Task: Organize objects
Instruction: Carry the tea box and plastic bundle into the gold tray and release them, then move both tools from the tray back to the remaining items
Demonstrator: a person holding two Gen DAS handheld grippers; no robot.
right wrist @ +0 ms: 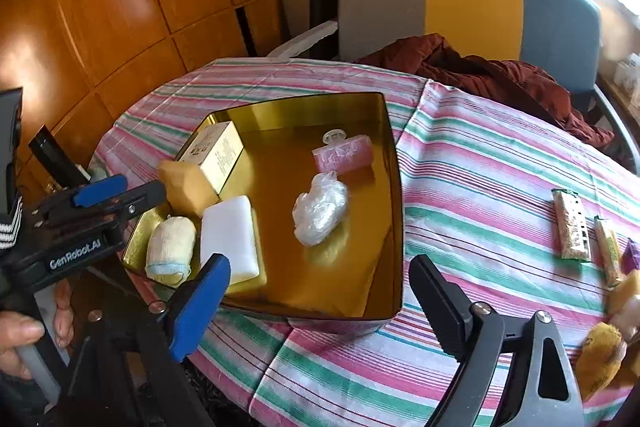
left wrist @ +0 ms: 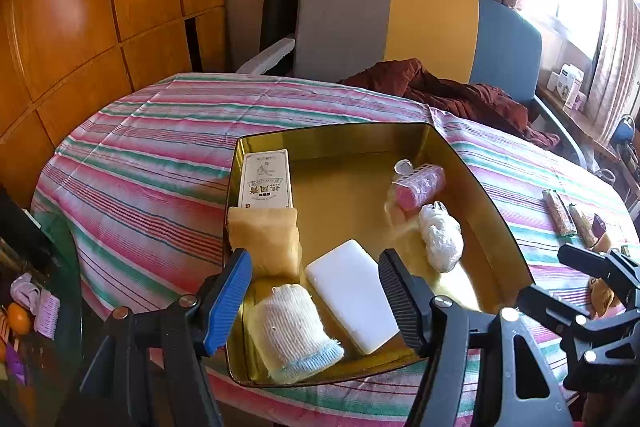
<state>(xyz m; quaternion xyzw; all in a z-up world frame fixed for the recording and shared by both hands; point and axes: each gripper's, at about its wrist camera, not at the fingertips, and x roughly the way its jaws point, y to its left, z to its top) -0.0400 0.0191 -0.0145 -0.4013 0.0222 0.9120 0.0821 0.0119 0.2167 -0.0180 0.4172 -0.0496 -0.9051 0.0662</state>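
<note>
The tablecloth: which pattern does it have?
Pink, green and white stripes on the tablecloth; clearest in the right wrist view.

The print on the small box (left wrist: 266, 179) in the gold tin (left wrist: 496, 211) is too small to read. The snack bars (right wrist: 572, 223) on the bench (right wrist: 480, 163) are too blurred to identify. Yellow items (right wrist: 602, 355) are cut off at the right wrist view's edge. The white block (left wrist: 352, 295) is partly hidden behind the left gripper (left wrist: 316, 295).
</note>
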